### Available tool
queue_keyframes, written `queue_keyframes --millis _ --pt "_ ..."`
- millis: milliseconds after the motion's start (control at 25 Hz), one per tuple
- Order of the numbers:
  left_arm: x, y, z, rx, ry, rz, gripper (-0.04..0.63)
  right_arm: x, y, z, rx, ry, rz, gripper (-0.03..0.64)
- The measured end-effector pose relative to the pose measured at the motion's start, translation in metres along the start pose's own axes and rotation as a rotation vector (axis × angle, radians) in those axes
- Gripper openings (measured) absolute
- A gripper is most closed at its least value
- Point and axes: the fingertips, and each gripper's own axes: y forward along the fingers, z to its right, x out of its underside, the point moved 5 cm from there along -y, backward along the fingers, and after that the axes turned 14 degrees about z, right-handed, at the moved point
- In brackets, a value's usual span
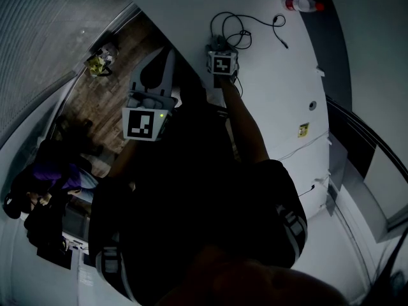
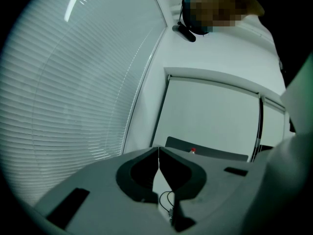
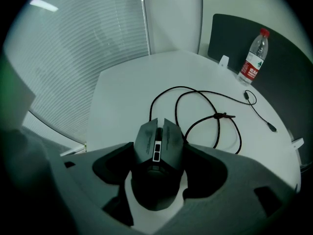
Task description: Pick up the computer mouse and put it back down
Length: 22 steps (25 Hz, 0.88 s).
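Between right gripper (image 3: 159, 153) jaws, the computer mouse (image 3: 157, 173); capped bottle (image 3: 254, 58) beyond.

Pale grey left gripper (image 1: 159, 59) and right gripper (image 1: 220, 42), each with a black-and-white marker cube (image 1: 141, 123); dark short-sleeved top (image 1: 191, 222).

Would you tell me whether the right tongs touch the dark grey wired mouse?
Touching: the right gripper view shows right tongs clamped on the grey mouse.

You are looking at a plastic bottle (image 3: 254, 58) standing upright with a red cap near the far edge of the white table (image 3: 122, 92), a dark panel (image 3: 288, 67) rising just behind it, slatted blinds (image 3: 83, 53) covering the window beside the table, a yellow sticker (image 1: 303, 130) lying on the tabletop.
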Motion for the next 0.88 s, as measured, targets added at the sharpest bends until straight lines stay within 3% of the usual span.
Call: queue_keyframes --millis 400,880 --pt "-0.001 -0.002 0.0 0.001 -0.001 0.01 0.008 0.002 0.0 0.0 0.003 -0.006 -0.016 0.296" --pt "-0.01 -0.006 0.005 0.004 0.008 0.022 0.008 -0.012 -0.012 -0.001 -0.015 0.006 0.033 0.296"
